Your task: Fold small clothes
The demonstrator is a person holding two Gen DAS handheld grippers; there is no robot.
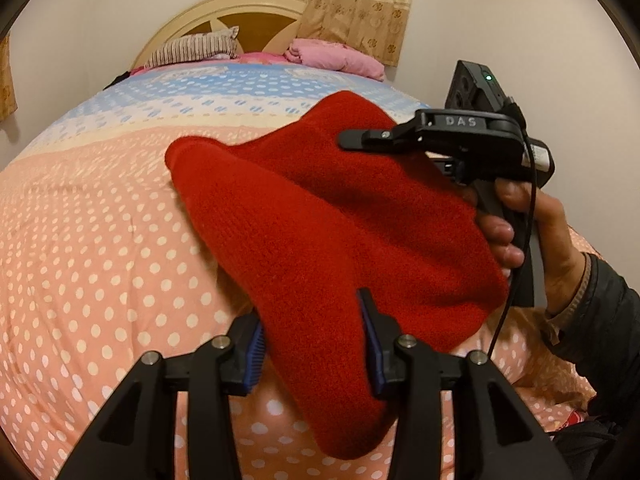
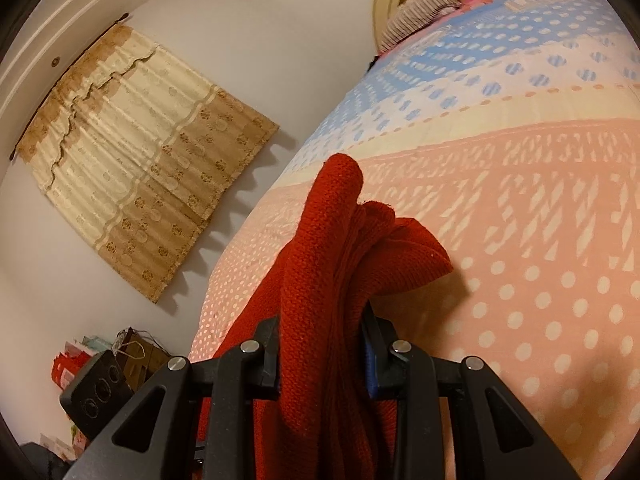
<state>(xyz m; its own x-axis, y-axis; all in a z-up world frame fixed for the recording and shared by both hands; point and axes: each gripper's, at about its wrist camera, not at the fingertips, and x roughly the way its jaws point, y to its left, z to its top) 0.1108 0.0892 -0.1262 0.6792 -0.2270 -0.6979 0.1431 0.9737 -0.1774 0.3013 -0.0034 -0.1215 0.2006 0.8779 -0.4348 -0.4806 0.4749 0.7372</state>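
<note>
A red knit garment (image 1: 320,220) hangs bunched above the polka-dot bedspread (image 1: 100,240), stretched between both grippers. In the left wrist view my left gripper (image 1: 316,350) has its blue pads (image 1: 256,354) against a thick fold of the garment, whose lower end droops below the fingers. My right gripper (image 1: 346,140), held by a hand (image 1: 520,232) in a dark sleeve, grips the far upper corner. In the right wrist view the right gripper (image 2: 320,360) is shut on a thick bunch of the red garment (image 2: 328,260), which sticks up past its fingers.
The bed carries a striped pillow (image 1: 192,50) and a pink bundle (image 1: 336,58) by the headboard (image 1: 224,16). Beige curtains (image 2: 132,160) hang on the wall. Bags and clutter (image 2: 80,360) sit on the floor beside the bed.
</note>
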